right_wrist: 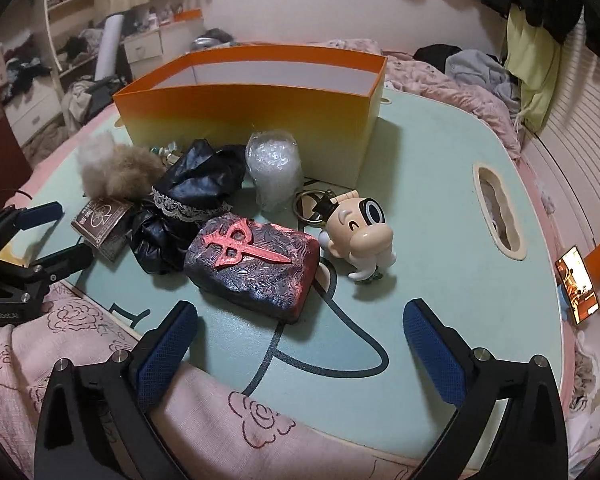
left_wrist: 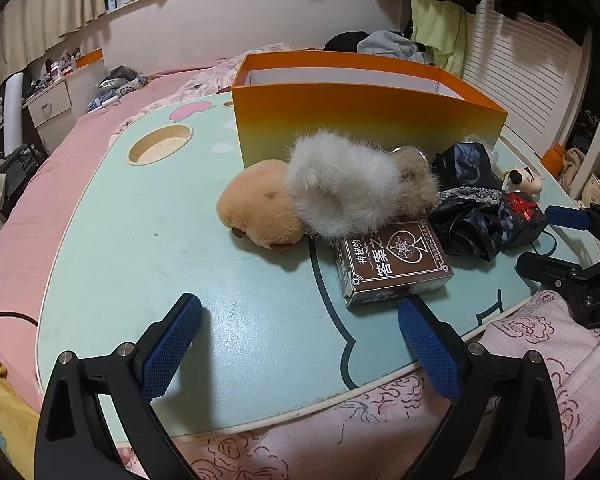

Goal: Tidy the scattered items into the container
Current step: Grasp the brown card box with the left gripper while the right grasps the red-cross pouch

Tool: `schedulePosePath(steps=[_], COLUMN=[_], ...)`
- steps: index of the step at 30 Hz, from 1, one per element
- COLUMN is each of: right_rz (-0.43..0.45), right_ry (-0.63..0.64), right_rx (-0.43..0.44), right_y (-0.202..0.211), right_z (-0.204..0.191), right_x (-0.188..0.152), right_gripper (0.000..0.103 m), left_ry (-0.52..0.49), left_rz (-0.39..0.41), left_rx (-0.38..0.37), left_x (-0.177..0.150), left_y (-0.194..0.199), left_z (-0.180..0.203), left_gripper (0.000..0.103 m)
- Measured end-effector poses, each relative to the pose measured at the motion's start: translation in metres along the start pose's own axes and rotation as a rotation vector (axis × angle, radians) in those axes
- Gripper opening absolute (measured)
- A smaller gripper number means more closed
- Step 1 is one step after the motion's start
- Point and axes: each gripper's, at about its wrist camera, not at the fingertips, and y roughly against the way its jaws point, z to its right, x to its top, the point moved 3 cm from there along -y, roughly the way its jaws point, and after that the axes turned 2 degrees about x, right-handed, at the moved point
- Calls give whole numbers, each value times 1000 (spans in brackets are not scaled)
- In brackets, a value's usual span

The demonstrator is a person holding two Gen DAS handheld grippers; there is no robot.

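In the left wrist view, the left gripper (left_wrist: 300, 326) hangs over the near edge of the mint-green tabletop (left_wrist: 140, 240), its jaws spread wide with nothing between them. At twelve o'clock stands the orange box (left_wrist: 360, 116), open-topped. Just in front of it lie a tan plush toy (left_wrist: 256, 208) and a white fur ball (left_wrist: 340, 188), touching. A brown card box (left_wrist: 396, 264) sits at one o'clock from the jaws, tucked under the fur. A black crumpled cloth (left_wrist: 468, 208) lies at two o'clock, and the right gripper (left_wrist: 556, 244) shows at three o'clock.

In the right wrist view, the right gripper (right_wrist: 300, 326) also has jaws spread wide and empty. A dark embossed box with a red emblem (right_wrist: 252, 268) lies at twelve o'clock, nearest. A cartoon figure keychain (right_wrist: 364, 232) stands at one o'clock, a clear plastic bundle (right_wrist: 274, 164) behind, touching the orange box (right_wrist: 252, 120). The black cloth (right_wrist: 188, 200), card box (right_wrist: 100, 220) and fur ball (right_wrist: 112, 168) lie at eleven o'clock. The left gripper (right_wrist: 64, 232) sits at nine o'clock.
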Motion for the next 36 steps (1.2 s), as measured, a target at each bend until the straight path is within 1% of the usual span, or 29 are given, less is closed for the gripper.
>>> schedulePosePath(steps=[14, 19, 23, 25, 27, 32, 34, 36], right_rz=[8, 25, 68, 111, 134, 129, 123, 100], right_ry=[9, -5, -4, 16, 49, 97, 104, 108], right_rx=[-1, 8, 28, 31, 30, 40, 54, 77], right_y=[-1, 0, 8, 15, 18, 12, 9, 4], right_z=[0, 1, 0, -3, -9, -17, -18, -19], right_x=[-1, -1, 1, 5, 10, 19, 21, 21], right_gripper=[103, 103, 102, 102, 102, 102, 102, 102], left_ry=[-2, 1, -41, -70, -88, -138, -156, -156], left_rz=[0, 21, 58, 76, 78, 68, 57, 27], left_rx=[1, -25, -48, -59, -68, -86, -98, -117], left_x=[0, 2, 11, 17, 22, 31, 29, 28], left_y=[0, 5, 14, 17, 16, 10, 8, 2], left_z=[1, -1, 8, 15, 21, 35, 40, 41], left_gripper=[99, 99, 99, 99, 99, 98, 95, 89])
